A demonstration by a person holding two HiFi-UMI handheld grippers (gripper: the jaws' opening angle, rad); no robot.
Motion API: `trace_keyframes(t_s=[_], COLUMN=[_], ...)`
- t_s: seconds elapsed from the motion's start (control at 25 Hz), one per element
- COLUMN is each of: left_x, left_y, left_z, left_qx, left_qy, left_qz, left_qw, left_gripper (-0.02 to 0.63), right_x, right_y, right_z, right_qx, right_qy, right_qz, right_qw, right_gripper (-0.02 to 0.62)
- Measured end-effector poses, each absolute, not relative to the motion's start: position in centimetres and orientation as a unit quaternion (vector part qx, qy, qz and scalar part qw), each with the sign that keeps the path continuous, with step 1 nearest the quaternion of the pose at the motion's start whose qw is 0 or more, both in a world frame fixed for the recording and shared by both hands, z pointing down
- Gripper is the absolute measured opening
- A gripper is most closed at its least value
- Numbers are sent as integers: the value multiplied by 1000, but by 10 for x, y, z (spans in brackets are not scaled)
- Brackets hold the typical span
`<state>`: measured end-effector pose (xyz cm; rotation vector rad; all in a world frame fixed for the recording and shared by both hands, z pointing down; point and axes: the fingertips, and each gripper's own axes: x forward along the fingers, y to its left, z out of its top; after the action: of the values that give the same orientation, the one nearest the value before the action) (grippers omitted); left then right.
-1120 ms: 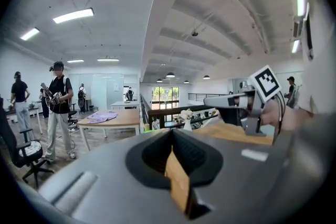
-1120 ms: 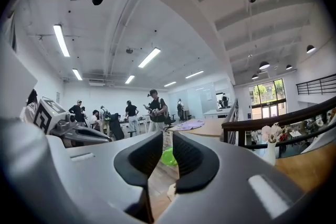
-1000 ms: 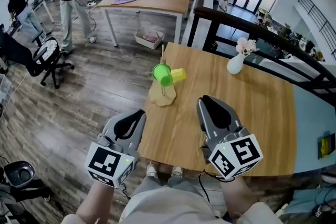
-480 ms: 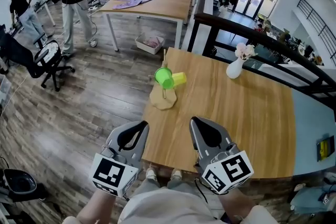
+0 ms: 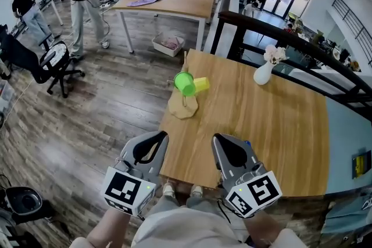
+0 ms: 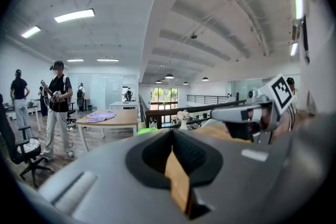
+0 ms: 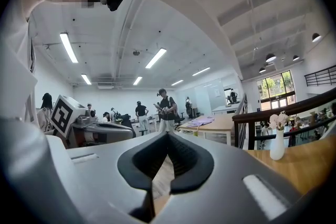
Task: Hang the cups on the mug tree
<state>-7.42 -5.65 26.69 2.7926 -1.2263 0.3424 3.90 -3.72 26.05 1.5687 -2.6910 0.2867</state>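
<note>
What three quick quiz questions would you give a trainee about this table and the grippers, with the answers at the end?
1. True or false: the right gripper holds a cup.
2. What hangs on the mug tree? A: a green cup and a yellow cup. B: a red cup and a blue cup. C: nothing.
3. Fill in: the white vase at the table's far side holds ____.
Key: 1 false, it is shut and empty. 2 A. 3 flowers.

No legible text, numbers or brand marks in any view. Black-and-white square markers on the cubes of the left gripper (image 5: 157, 137) and right gripper (image 5: 221, 141) carry patterns, not letters. Yellow-and-black object (image 5: 361, 162): print too small to read.
</note>
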Motion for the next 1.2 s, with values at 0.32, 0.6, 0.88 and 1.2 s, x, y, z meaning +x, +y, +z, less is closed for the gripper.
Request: trace_keyframes(t_s=[0.32, 0.6, 0.88, 1.2], left_x=[-48, 10, 75, 128], left_y=[-73, -81, -97, -102], left_z=[273, 287, 315, 355], left_qx=[917, 937, 950, 953], left_qy=[-385, -331, -278, -243], left_qz=[93, 100, 131, 166], left_qw=[46, 49, 57, 71], left_gripper=[2, 2, 2, 2], right_x=[79, 145, 201, 244], right_y=[-47, -58, -62, -59], right_z=[272, 276, 307, 372], right_qx=[542, 603, 632, 643], right_qy=[-835, -793, -765, -744], right_qz=[88, 77, 106, 154], right_qw=[26, 41, 65, 99], right_gripper=[0, 27, 106, 164])
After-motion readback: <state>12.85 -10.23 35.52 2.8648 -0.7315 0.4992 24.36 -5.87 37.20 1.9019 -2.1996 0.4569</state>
